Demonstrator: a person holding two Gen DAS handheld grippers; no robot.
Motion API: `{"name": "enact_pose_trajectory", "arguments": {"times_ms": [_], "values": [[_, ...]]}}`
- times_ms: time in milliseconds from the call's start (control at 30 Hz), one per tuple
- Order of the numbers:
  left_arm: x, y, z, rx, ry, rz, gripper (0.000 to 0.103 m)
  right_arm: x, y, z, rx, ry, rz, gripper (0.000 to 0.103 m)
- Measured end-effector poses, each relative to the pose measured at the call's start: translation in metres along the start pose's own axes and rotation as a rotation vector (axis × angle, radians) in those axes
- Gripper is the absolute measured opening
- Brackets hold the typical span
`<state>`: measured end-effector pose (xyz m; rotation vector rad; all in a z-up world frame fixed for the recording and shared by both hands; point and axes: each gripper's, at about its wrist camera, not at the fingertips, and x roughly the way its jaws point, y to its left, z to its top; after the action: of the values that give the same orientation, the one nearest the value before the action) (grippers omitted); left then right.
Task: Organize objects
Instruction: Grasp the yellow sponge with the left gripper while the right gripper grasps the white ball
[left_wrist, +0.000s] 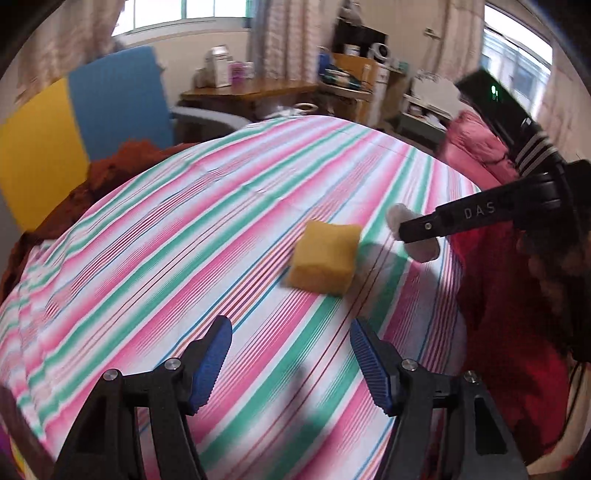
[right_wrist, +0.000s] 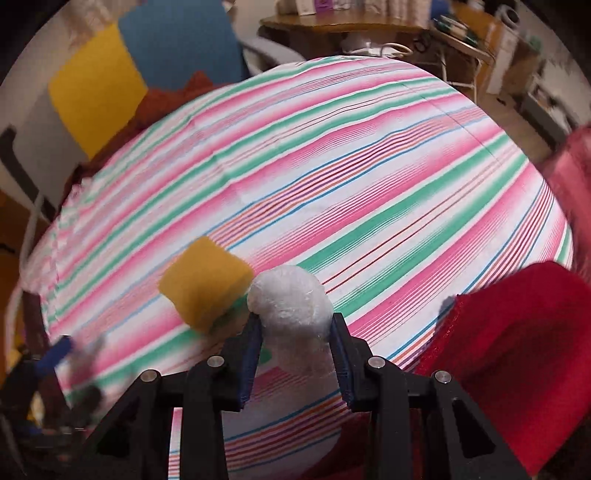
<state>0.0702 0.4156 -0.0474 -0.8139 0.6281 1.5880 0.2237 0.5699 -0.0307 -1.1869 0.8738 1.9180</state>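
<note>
The right tool (right_wrist: 295, 354) pinches a white, plastic-wrapped lump (right_wrist: 291, 306) between its blue pads, holding it above a bed covered by a striped sheet (right_wrist: 369, 177). The left tool (left_wrist: 291, 362) stands spread with nothing between its pads, low over the sheet.

A yellow sponge block (left_wrist: 325, 258) lies on the sheet ahead of the left tool and just beside the held lump.

The likely risks are these. The lump looks soft and rounded and is gripped near its lower part, so it could squeeze out or slide from the pads if tilted. The two tools are near each other, so the left one reaching for the sponge could knock the right.

The lump's long axis runs roughly along the right tool's fingers, its rounded end pointing away from the wrist. The sponge is close to square, with no clear long axis; one corner points toward the left tool.
</note>
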Motion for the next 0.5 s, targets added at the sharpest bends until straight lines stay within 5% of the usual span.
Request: {"name": "enact_pose_trajectory", "arguments": {"times_ms": [233,500], "values": [[0.037,-0.022,0.028,0.126,0.023,-0.062,0.073,0.0,-0.002,0.0,0.024,-0.024,0.058,0.037],[0.07,-0.024,0.044,0.139,0.06,-0.07,0.071,0.005,-0.009,0.001,0.075,-0.037,0.11,0.037]]}}
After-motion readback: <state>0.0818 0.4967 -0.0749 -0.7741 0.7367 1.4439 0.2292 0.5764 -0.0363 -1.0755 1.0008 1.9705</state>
